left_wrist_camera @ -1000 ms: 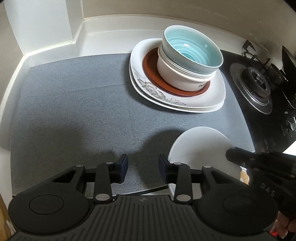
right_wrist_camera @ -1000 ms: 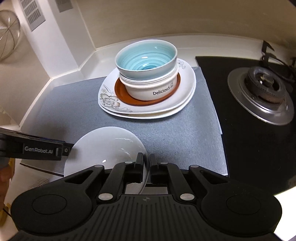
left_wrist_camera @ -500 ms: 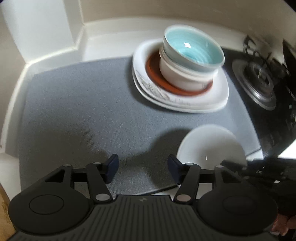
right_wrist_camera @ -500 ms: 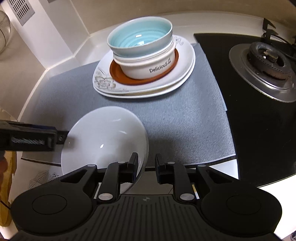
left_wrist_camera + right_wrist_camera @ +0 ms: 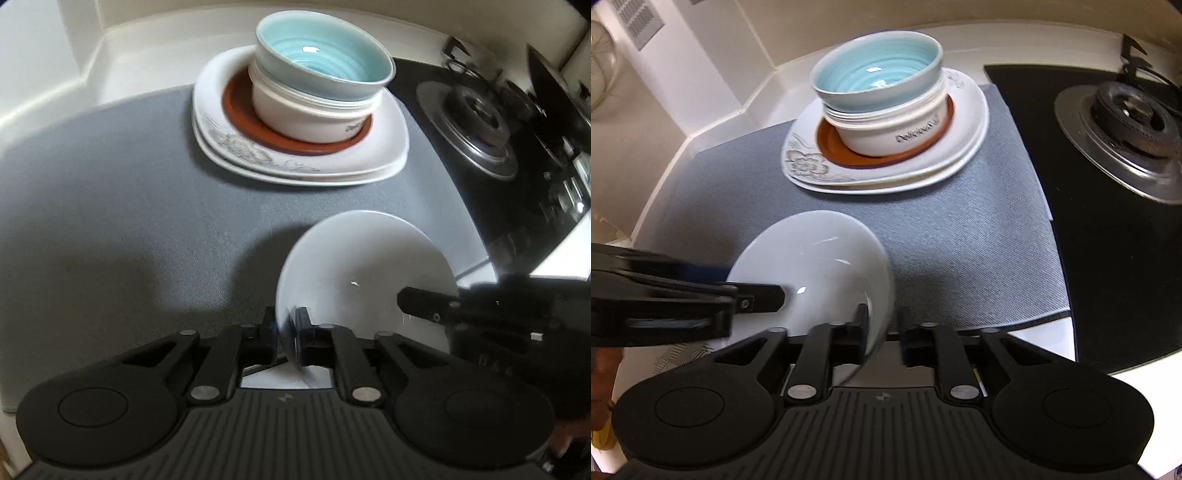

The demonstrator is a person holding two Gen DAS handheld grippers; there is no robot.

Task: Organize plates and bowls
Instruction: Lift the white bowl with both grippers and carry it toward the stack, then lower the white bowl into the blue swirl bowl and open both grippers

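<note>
A plain white bowl [image 5: 362, 266] [image 5: 820, 258] hangs tilted over the near edge of the grey mat [image 5: 110, 203]. My left gripper [image 5: 285, 328] is shut on its left rim. My right gripper [image 5: 885, 326] has the opposite rim between its jaws, which are closing; the rim lies against the left finger, with a gap to the right one. At the back of the mat, a teal bowl [image 5: 325, 62] sits in a white "Delicious" bowl [image 5: 886, 136]. They stand on a brown saucer [image 5: 240, 107] on two white flowered plates [image 5: 384, 147].
A black gas hob with a metal burner [image 5: 1123, 125] runs along the right of the mat. White counter walls [image 5: 110, 66] close off the back and left. A person's hand [image 5: 602, 369] shows at the left edge.
My left gripper opened wide, moved right to the white bowl and shut on its rim. My right gripper, shut on the other rim a second ago, has parted its jaws.
</note>
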